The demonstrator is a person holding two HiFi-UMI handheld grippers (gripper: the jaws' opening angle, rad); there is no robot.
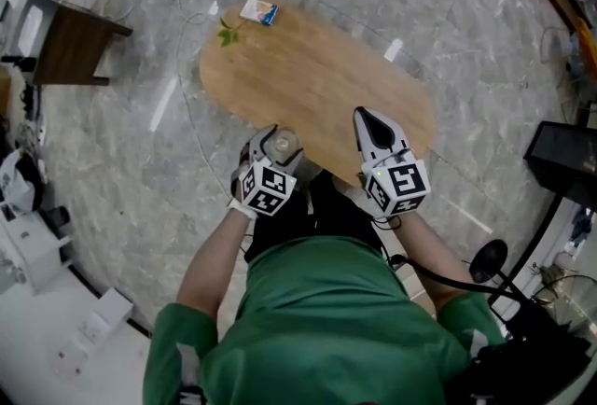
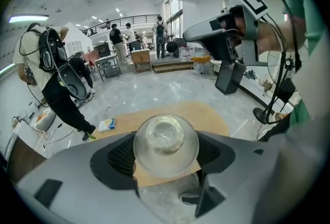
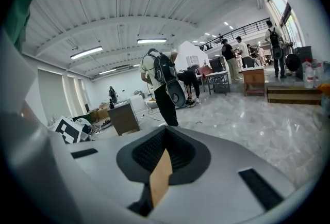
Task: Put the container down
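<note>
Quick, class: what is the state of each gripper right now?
Left gripper: closed on the clear container.
Right gripper: closed, holding nothing.

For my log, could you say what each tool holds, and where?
The left tool grips the clear container by its sides; the right tool holds nothing.

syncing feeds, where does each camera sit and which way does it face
Head view: on the person's head, looking down at the oval wooden table; green shirt, forearms, left tool and right tool show.
Left gripper view: on the left tool, facing along jaws shut on the clear round plastic container; right tool shows.
Right gripper view: on the right tool, facing along shut jaws across the grey floor; green sleeve shows.
Shared: head and left gripper views both show container and table.
</note>
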